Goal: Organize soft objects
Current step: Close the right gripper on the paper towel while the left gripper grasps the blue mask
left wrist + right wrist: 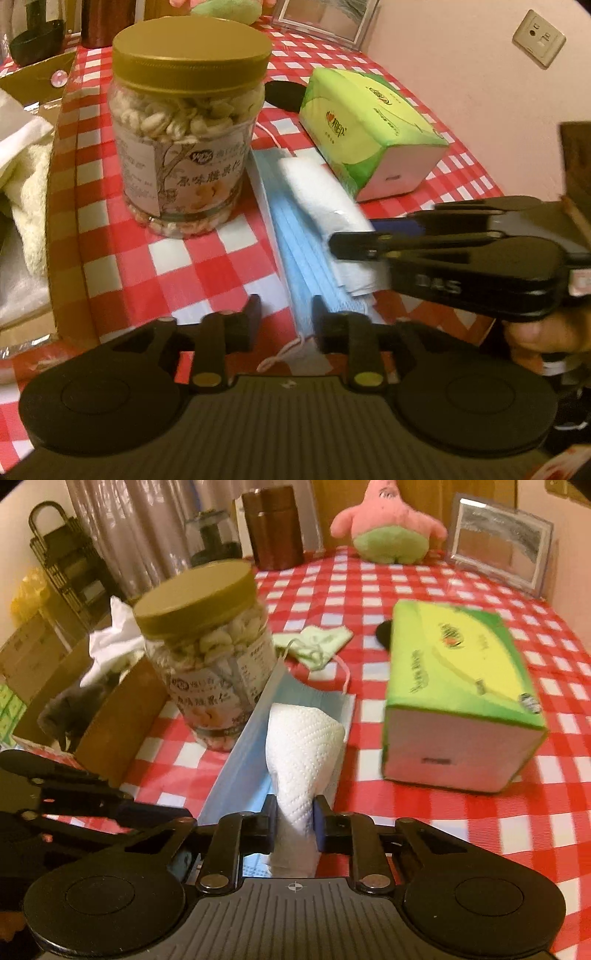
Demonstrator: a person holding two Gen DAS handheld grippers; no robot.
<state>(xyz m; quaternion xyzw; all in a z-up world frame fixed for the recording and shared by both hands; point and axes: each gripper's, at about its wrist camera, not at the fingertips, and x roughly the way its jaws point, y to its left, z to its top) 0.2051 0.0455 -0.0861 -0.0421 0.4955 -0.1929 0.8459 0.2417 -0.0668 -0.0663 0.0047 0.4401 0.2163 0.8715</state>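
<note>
A blue face mask (299, 254) lies on the red checked table, with a white paper towel (325, 199) on top of it. My right gripper (295, 821) is shut on the paper towel (299, 749), pinching its near end above the mask (236, 760). In the left wrist view the right gripper (354, 240) comes in from the right over the towel. My left gripper (284, 317) is open and empty, just above the mask's near end. A green cloth (317, 642) and a pink plush star (388, 528) lie farther back.
A nut jar with a gold lid (184, 136) stands left of the mask. A green tissue box (369, 129) lies to the right. A cardboard box (110, 716) with cloths stands off the table's left edge. A mirror frame (498, 550) and brown flask (273, 528) stand at the back.
</note>
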